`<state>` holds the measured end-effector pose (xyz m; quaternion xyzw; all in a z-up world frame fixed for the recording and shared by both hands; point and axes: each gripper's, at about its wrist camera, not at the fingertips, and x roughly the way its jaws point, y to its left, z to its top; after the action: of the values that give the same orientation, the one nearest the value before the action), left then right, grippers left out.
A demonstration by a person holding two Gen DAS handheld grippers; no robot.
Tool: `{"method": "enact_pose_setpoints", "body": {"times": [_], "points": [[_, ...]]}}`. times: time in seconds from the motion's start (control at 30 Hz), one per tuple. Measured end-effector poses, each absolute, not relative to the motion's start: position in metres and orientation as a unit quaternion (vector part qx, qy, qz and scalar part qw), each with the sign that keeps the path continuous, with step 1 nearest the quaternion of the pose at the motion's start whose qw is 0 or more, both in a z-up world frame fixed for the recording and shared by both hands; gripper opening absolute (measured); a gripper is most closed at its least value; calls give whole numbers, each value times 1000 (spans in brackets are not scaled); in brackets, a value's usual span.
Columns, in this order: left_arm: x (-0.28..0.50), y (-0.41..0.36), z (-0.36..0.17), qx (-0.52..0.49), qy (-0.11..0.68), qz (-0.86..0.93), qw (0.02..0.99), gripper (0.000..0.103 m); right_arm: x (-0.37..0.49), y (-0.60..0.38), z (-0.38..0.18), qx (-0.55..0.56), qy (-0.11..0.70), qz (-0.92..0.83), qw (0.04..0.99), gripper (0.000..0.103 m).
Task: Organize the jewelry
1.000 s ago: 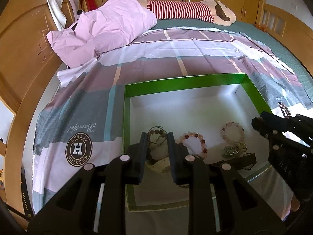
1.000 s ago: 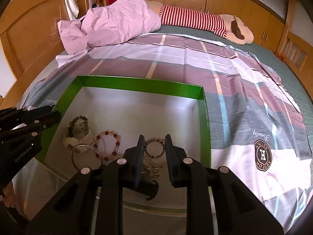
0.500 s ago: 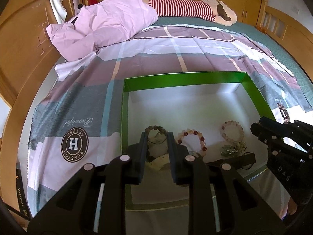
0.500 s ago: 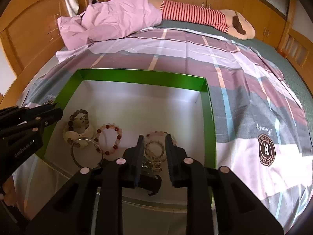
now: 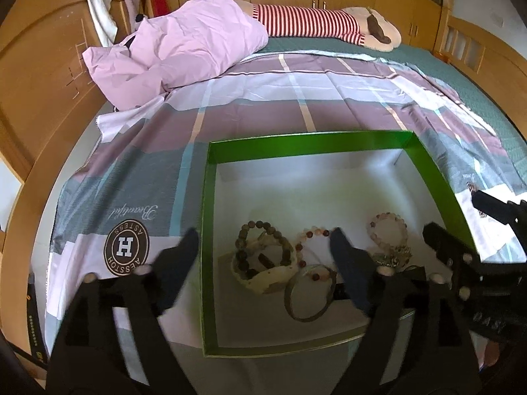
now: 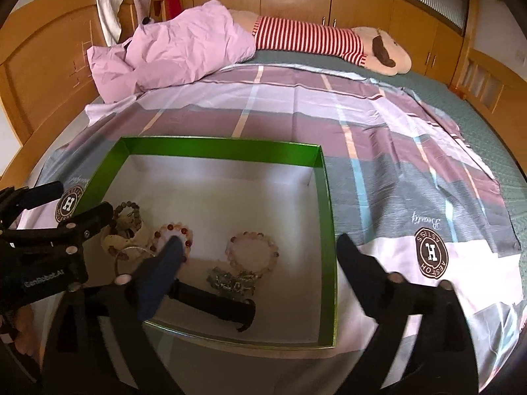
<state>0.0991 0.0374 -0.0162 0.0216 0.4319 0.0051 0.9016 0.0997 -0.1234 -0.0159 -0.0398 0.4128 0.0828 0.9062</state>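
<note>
A green box [image 5: 306, 143] [image 6: 217, 146] with a white floor lies on the bed and holds the jewelry. In it are a dark bead bracelet [image 5: 263, 247] [image 6: 126, 209] on a cream piece, a red-and-pink bead bracelet [image 5: 313, 233] [image 6: 174, 230], a pale pink bead bracelet [image 5: 388, 227] [image 6: 253, 251], a metal bangle [image 5: 309, 296], a green metal trinket [image 6: 230, 279] and a black strap [image 6: 214, 302]. My left gripper [image 5: 263, 250] is open wide and empty above the box's near left. My right gripper [image 6: 260, 256] is open wide and empty above the near right.
The box sits on a plaid purple, grey and white sheet [image 5: 296, 98]. A pink crumpled duvet [image 5: 184, 49] and a striped plush toy [image 5: 313, 26] lie at the far end. A wooden headboard [image 5: 39, 82] runs along the left. Wooden cabinets stand behind.
Both grippers have opened wide from shut. Both views have drawn back a little from the box.
</note>
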Motion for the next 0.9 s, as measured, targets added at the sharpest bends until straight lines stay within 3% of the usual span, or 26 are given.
{"method": "enact_pose_setpoints", "body": {"times": [0.27, 0.9], "points": [[99, 35, -16, 22, 439, 9, 898, 97, 98, -130, -18, -28, 414, 67, 907, 99], [100, 36, -19, 24, 448, 13, 894, 98, 96, -126, -21, -29, 420, 67, 905, 99]]}}
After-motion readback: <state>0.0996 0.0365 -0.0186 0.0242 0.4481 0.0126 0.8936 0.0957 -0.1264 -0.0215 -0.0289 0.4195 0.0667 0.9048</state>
